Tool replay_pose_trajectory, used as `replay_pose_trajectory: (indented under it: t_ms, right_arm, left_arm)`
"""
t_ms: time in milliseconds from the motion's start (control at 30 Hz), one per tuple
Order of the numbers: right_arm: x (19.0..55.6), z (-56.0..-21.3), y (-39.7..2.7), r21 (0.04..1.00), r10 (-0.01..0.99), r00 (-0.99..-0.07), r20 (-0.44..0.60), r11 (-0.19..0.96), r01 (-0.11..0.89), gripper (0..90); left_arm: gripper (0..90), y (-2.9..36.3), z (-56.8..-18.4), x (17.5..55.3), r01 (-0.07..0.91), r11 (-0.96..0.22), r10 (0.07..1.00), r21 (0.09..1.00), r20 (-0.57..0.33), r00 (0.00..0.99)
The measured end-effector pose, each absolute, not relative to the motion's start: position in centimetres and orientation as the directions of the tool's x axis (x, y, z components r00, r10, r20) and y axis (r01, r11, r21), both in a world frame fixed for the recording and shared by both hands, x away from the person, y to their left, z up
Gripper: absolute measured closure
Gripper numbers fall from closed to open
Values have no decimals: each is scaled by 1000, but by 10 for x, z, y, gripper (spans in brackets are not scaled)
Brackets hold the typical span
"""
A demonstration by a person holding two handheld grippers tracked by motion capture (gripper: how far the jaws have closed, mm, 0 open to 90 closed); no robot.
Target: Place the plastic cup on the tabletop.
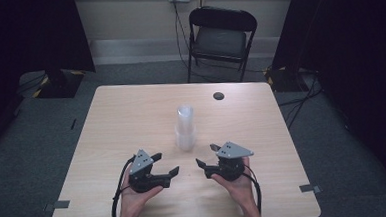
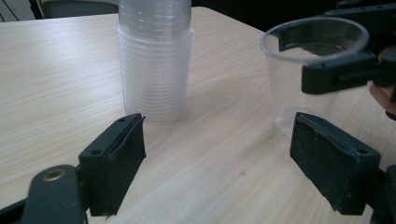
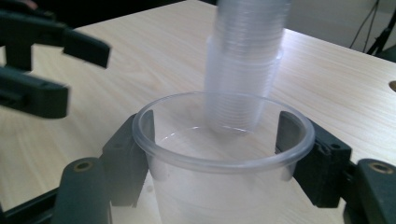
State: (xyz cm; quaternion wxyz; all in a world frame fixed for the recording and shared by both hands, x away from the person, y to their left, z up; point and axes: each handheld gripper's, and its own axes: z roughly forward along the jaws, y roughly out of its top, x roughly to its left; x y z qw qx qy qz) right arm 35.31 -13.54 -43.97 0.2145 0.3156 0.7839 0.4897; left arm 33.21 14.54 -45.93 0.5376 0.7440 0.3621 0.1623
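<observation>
A tall stack of clear plastic cups [image 1: 185,129] [image 2: 154,70] [image 3: 245,60] stands upright at the middle of the wooden table [image 1: 121,122]. One clear cup [image 2: 289,93] [image 3: 224,186] stands apart on the table to the stack's near right. My right gripper [image 1: 205,156] [image 3: 215,154] is open, with one jaw on each side of this cup just under its rim; the rim keeps its round shape. My left gripper [image 1: 166,163] [image 2: 217,163] is open and holds nothing. It sits near the stack's near left and points toward the stack and the single cup.
A round cable hole [image 1: 219,95] lies in the far right part of the table. A black folding chair [image 1: 222,34] stands beyond the far edge. Dark curtains hang on both sides. Bare wood stretches to the left and right of the stack.
</observation>
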Motion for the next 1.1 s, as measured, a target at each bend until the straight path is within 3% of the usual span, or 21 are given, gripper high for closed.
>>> replay_pose_trajectory:
  t_ms: [467, 1100]
  right_arm:
    - [387, -442, -157, 912, 801, -595, 68, 192, 362, 284]
    - [434, -445, -171, 918, 858, -508, 78, 137, 372, 288]
  left_arm:
    - [157, 151, -468, 324, 391, -150, 721, 908, -171, 672]
    - [159, 153, -484, 320, 433, -167, 719, 886, -191, 669]
